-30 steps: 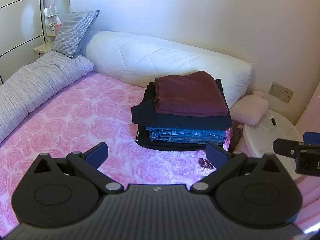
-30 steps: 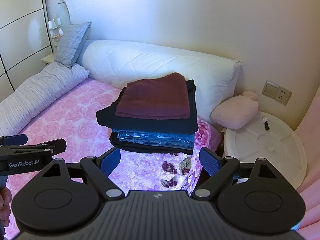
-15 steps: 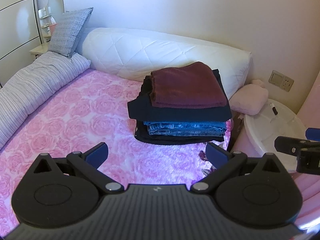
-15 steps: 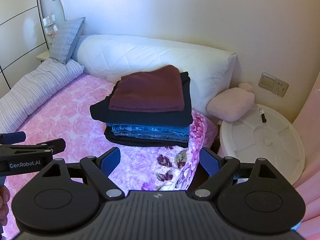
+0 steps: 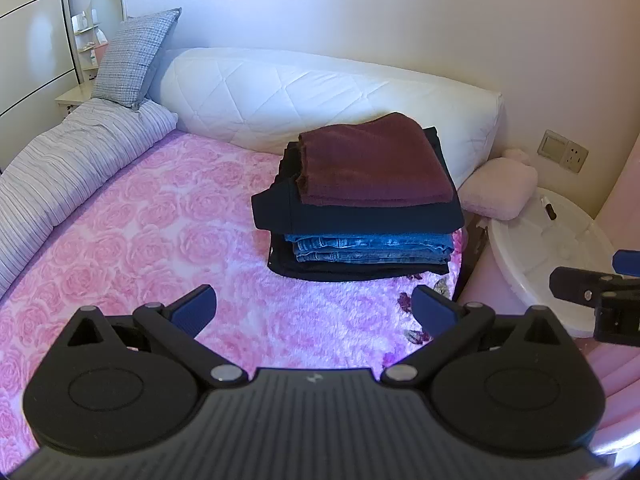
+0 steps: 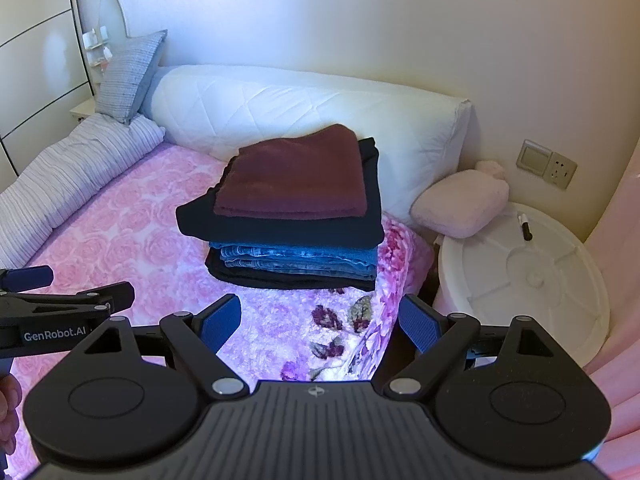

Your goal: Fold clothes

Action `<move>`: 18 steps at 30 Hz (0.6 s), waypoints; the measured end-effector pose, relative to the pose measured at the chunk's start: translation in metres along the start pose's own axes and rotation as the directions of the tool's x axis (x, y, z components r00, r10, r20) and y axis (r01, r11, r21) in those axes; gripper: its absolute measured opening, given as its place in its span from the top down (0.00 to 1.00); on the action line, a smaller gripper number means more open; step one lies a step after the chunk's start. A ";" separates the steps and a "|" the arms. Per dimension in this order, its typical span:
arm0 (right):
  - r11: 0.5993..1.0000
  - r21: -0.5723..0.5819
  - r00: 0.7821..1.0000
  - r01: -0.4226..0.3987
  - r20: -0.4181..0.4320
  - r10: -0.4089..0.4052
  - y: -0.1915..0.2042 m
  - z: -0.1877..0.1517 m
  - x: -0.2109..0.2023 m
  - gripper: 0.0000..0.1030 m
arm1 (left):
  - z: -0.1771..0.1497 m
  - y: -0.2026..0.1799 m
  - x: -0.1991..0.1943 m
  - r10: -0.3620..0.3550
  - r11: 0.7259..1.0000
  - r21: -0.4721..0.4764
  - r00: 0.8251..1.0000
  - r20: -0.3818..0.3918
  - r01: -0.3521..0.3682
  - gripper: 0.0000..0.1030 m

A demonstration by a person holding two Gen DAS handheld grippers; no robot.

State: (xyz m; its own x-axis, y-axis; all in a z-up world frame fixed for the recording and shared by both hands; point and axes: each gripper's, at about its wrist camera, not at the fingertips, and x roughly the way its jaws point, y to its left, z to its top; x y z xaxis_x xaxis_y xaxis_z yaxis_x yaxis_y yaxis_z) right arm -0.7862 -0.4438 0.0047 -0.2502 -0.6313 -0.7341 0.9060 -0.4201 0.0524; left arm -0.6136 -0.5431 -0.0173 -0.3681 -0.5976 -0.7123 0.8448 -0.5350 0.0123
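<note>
Left gripper point(image 5: 314, 306): fingers wide apart, nothing between them; held over the pink bed, clear of the cloth.
Right gripper point(image 6: 320, 320): fingers wide apart, nothing held; poised above the bed's corner edge.
Stack point(image 5: 360, 200): folded clothes, straight ahead of both grippers and beyond their fingertips, not touched by either.
Stack order, top down: maroon piece point(image 5: 372, 168); dark navy piece point(image 5: 352, 216); jeans point(image 5: 368, 248); black piece point(image 5: 352, 270) lowest, resting on the bed.
Stack, right view: ahead and slightly left of the right gripper point(image 6: 292, 216); maroon piece is smaller than the navy one below it and sits toward its left-front part.
Bed point(image 5: 140, 232): pink rose-pattern cover, spreads under and left of the left gripper; the stack sits near its far right corner.
Bolster point(image 5: 320, 96): white, quilted, behind the stack along the wall.
Striped roll point(image 5: 68, 164): far left of the left gripper, along the bed's side; grey cushion point(image 5: 132, 64) leans above its far end.
Pink pillow point(image 6: 460, 204): ahead-right of the right gripper, between the bolster and the tub.
Tub point(image 6: 520, 276): white, round, lidded, right of the right gripper beside the bed; contents hidden. A marker point(image 6: 525, 226) lies on the lid's far part.
Socket point(image 6: 546, 164): on the wall above the tub.
Cross-view: each gripper shows in the other's view at the frame edge, well apart.
</note>
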 end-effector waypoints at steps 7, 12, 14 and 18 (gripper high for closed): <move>1.000 0.002 1.000 0.004 -0.009 -0.003 0.001 -0.001 0.003 0.14 | -0.001 0.001 0.003 0.001 1.000 -0.002 1.000 -0.009 -0.001 0.01; 1.000 0.000 1.000 0.003 -0.014 -0.003 0.002 -0.003 0.005 0.14 | -0.002 0.003 0.003 0.003 1.000 -0.001 1.000 -0.011 -0.003 0.01; 1.000 0.000 1.000 0.003 -0.015 -0.003 0.002 -0.003 0.005 0.14 | -0.002 0.003 0.003 0.004 1.000 -0.001 1.000 -0.012 -0.004 0.01; 1.000 -0.001 1.000 0.002 -0.016 -0.002 0.003 -0.002 0.007 0.14 | -0.003 0.003 0.003 0.006 1.000 -0.001 1.000 -0.013 -0.006 0.01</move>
State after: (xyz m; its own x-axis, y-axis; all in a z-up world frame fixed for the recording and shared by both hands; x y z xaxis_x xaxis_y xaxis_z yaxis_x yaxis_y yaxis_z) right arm -0.7847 -0.4478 -0.0013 -0.2462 -0.6199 -0.7451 0.9058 -0.4207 0.0507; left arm -0.6108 -0.5452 -0.0215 -0.3581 -0.5926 -0.7215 0.8472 -0.5311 0.0158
